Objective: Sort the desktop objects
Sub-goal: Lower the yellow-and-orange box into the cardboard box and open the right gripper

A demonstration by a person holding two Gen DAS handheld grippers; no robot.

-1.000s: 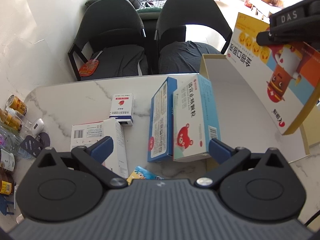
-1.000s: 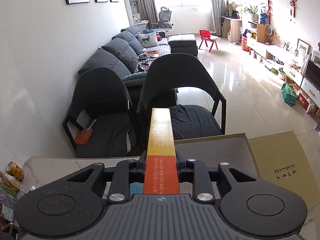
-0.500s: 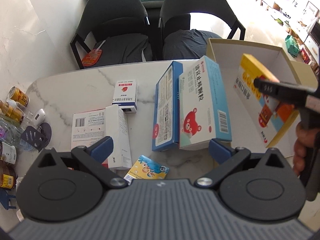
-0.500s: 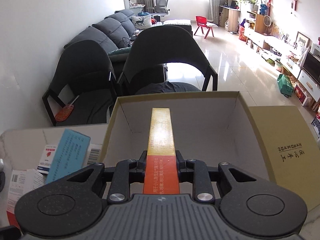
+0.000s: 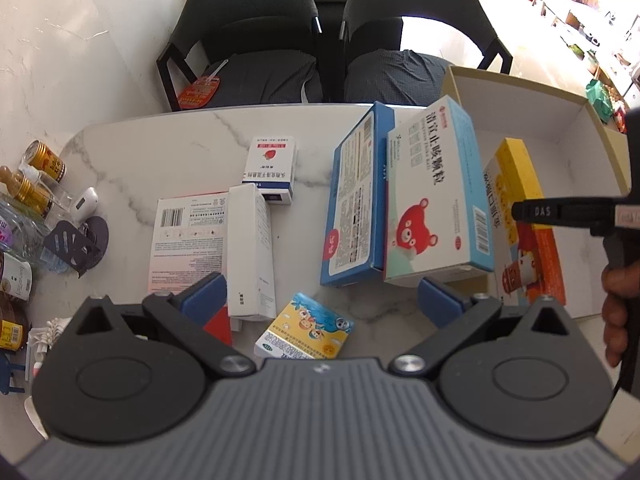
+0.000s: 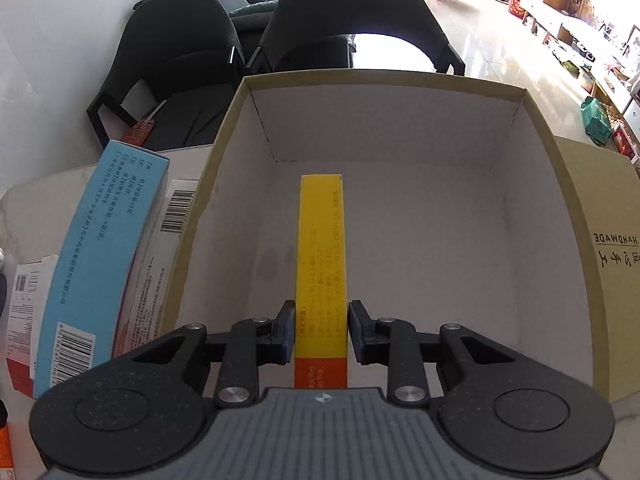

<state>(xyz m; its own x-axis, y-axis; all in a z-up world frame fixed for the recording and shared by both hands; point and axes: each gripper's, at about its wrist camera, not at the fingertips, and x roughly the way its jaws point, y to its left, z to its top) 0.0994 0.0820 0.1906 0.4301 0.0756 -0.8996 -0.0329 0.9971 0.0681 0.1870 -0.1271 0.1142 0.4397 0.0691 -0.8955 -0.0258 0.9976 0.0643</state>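
A yellow and orange medicine box stands on its edge on the floor of the open cardboard box. My right gripper straddles its near end; the jaws are opening and a thin gap shows at the pads. The left wrist view shows the same medicine box inside the cardboard box, with the right gripper on it. My left gripper hangs open above the table with nothing between its fingers. Beneath it lie a small colourful box, a light-blue bear box and a blue box.
A white strawberry box, a tall white box and a flat white-red box lie on the marble table. Cans and bottles crowd the left edge. Two dark chairs stand behind. The cardboard lid lies right.
My right gripper came down into the cardboard box and set the yellow and orange box on the floor; its pads eased off. The left gripper tipped slightly downward.
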